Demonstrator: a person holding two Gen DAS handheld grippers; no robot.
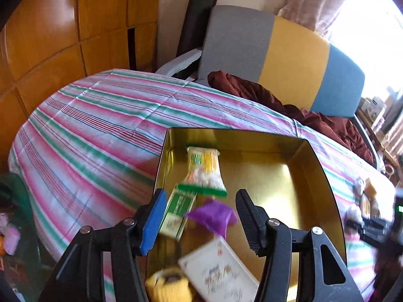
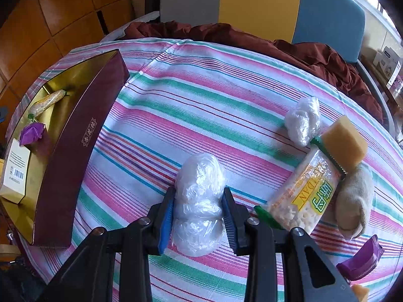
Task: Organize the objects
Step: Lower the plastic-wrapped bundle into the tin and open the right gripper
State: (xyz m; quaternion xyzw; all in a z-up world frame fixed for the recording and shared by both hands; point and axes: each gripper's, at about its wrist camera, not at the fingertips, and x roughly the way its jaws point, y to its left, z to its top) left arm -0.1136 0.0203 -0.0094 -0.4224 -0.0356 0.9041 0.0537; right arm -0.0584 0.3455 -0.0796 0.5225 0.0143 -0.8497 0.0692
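Note:
A gold-lined tin box (image 1: 325, 176) with maroon sides (image 2: 83, 136) sits on the striped tablecloth. It holds a snack packet (image 1: 205, 168), a green-white packet (image 1: 177, 211), a purple wrapper (image 1: 214, 216), a white card box (image 1: 221, 271) and a yellow item (image 1: 168, 287). My left gripper (image 1: 199, 216) hangs open above the box, empty. My right gripper (image 2: 199, 211) is shut on a clear plastic-wrapped white bundle (image 2: 199, 201) that rests on the cloth.
To the right of the bundle lie a second plastic bundle (image 2: 303, 120), a snack packet (image 2: 304, 196), a yellow sponge (image 2: 343, 141), a beige sock (image 2: 355, 203) and a purple packet (image 2: 360, 264). A brown cloth (image 2: 314, 55) and chairs (image 1: 289, 58) stand behind the table.

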